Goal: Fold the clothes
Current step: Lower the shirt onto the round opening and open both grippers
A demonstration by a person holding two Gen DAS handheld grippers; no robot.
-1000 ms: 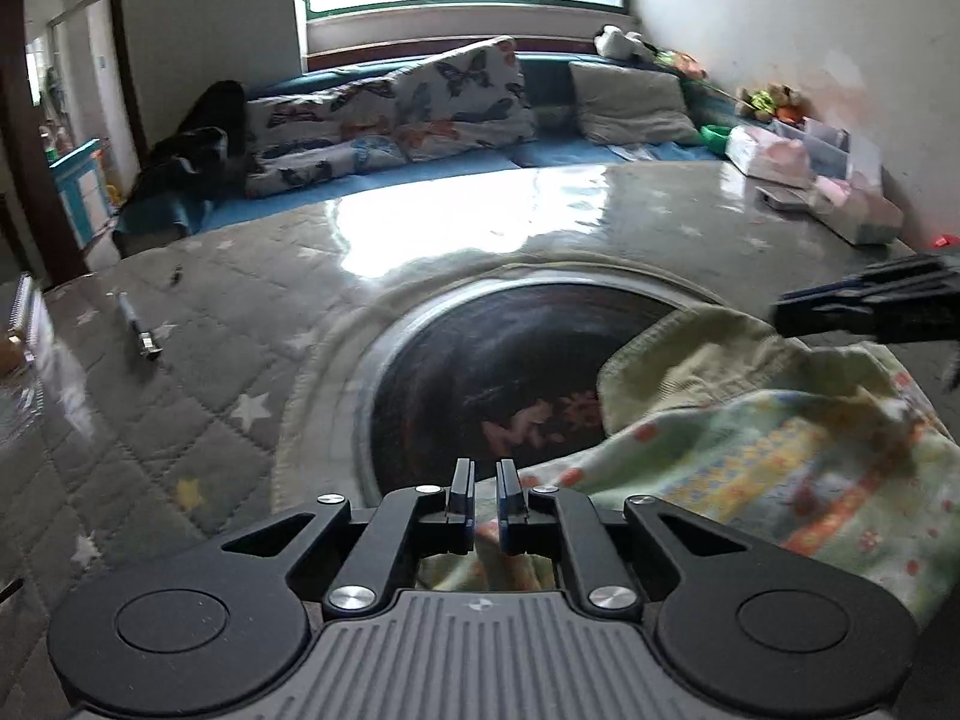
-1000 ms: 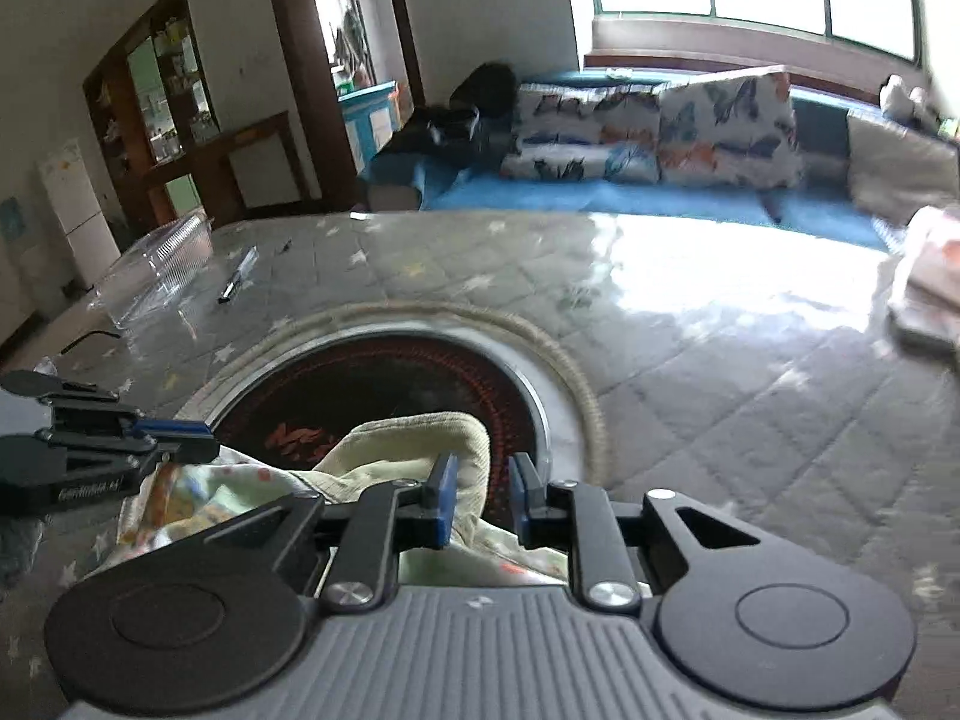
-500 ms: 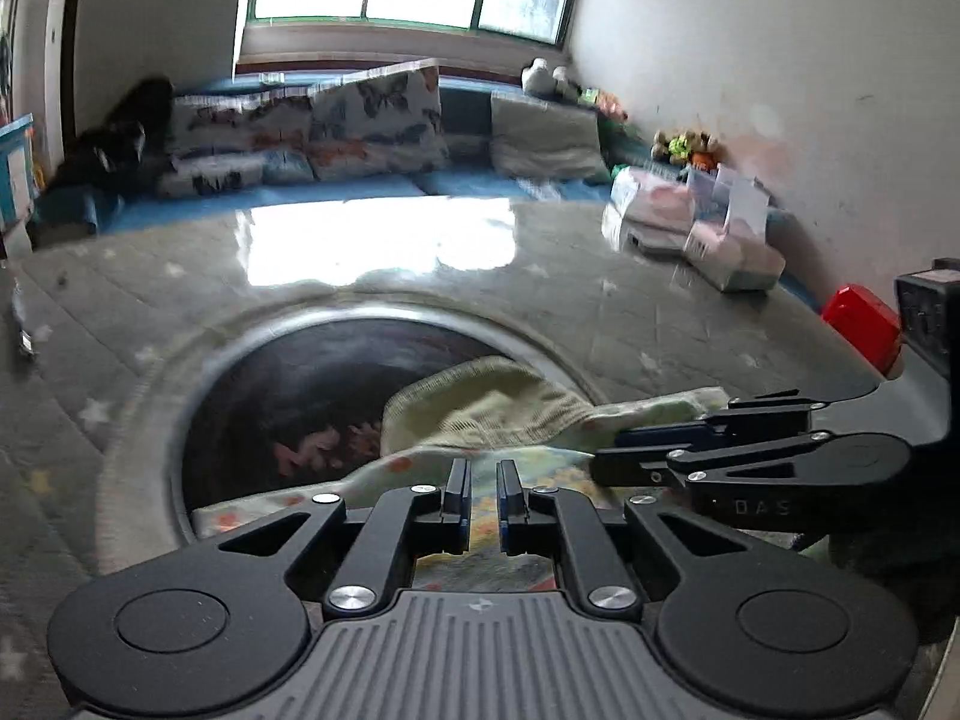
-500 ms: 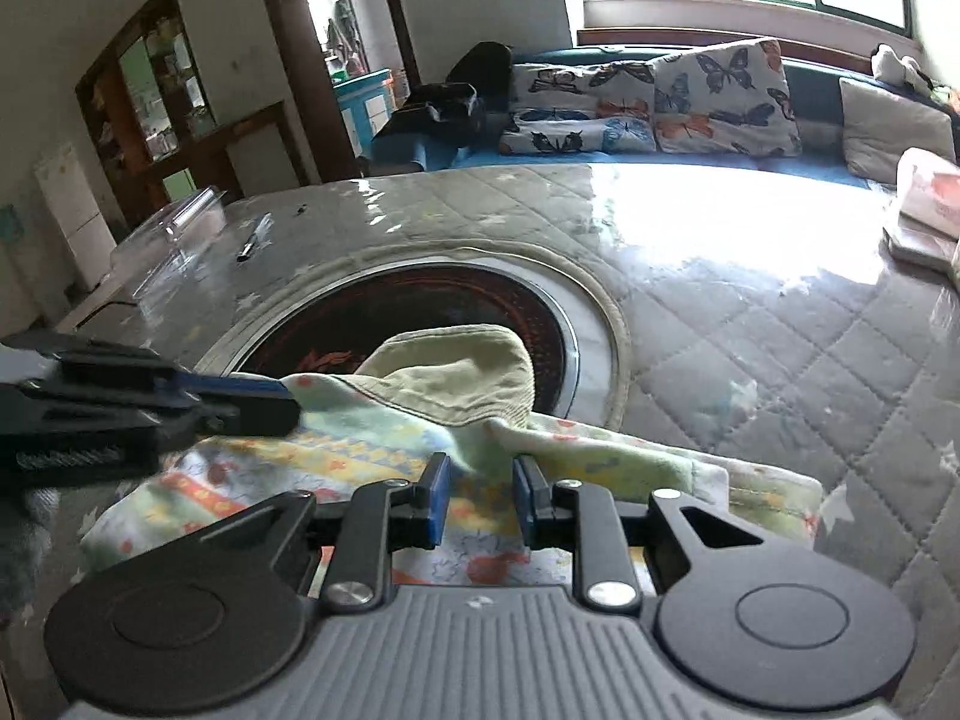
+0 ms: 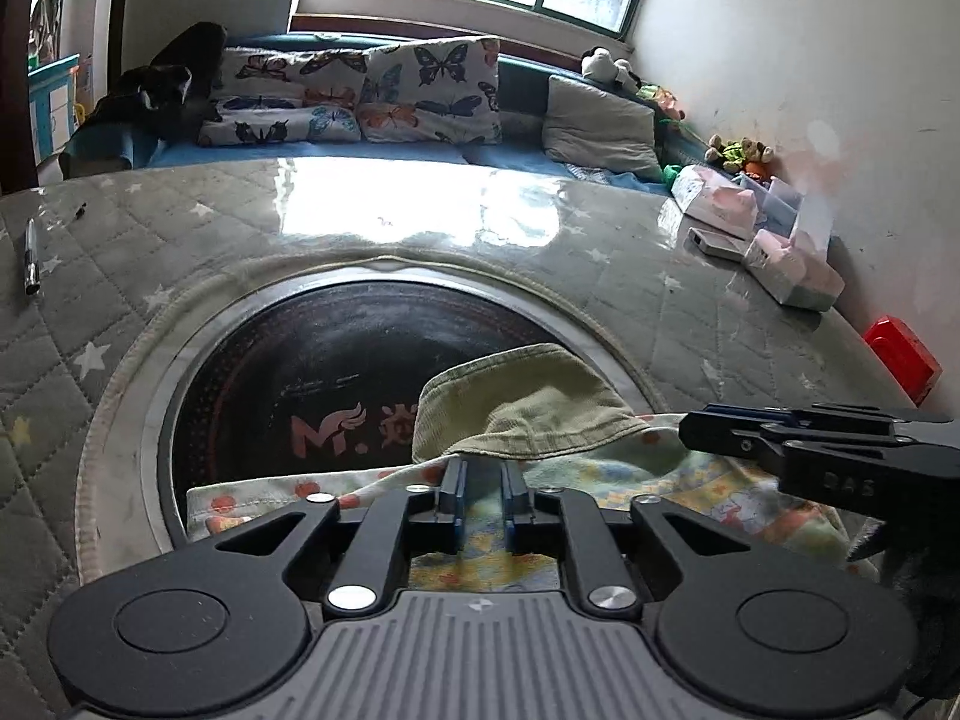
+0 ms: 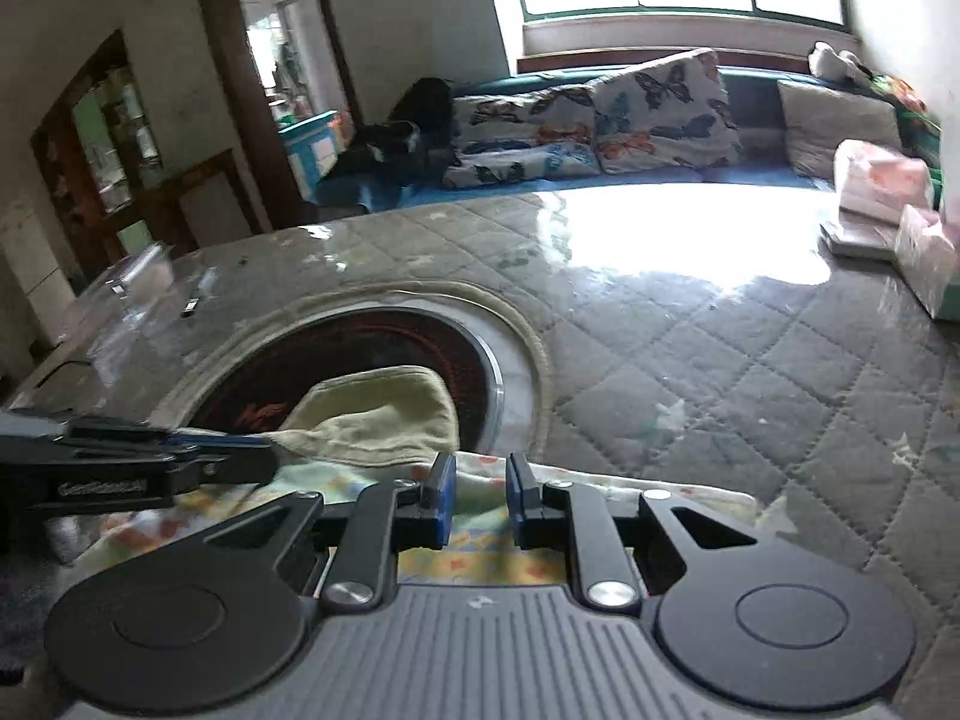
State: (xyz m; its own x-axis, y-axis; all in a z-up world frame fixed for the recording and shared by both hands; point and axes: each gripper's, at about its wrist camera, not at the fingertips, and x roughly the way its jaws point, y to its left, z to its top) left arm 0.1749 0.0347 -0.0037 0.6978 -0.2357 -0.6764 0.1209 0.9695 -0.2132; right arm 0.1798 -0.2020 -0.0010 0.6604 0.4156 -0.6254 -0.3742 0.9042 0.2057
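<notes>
Quilted table (image 5: 630, 312): garment (image 5: 540, 414), pen (image 5: 31, 258), tissue packs (image 5: 798, 270).

Pale garment (image 5: 660, 480) printed in orange and yellow, olive lining; grey star-quilted table cover (image 5: 180, 228); butterfly-print pillows (image 5: 432, 90).

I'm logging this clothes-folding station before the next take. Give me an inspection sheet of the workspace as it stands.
Surface: quilted star-print table cover with a round dark inset.
Job's things: patterned garment with a green lining, lying over the inset's near edge.
Clutter: pen, tissue packs, red box, clear plastic tray.
Grippers: left gripper opening, right gripper closing, both with cloth between the jaws.
Cables: nothing seen.
Surroundings: window bench with butterfly cushions, soft toys.
</notes>
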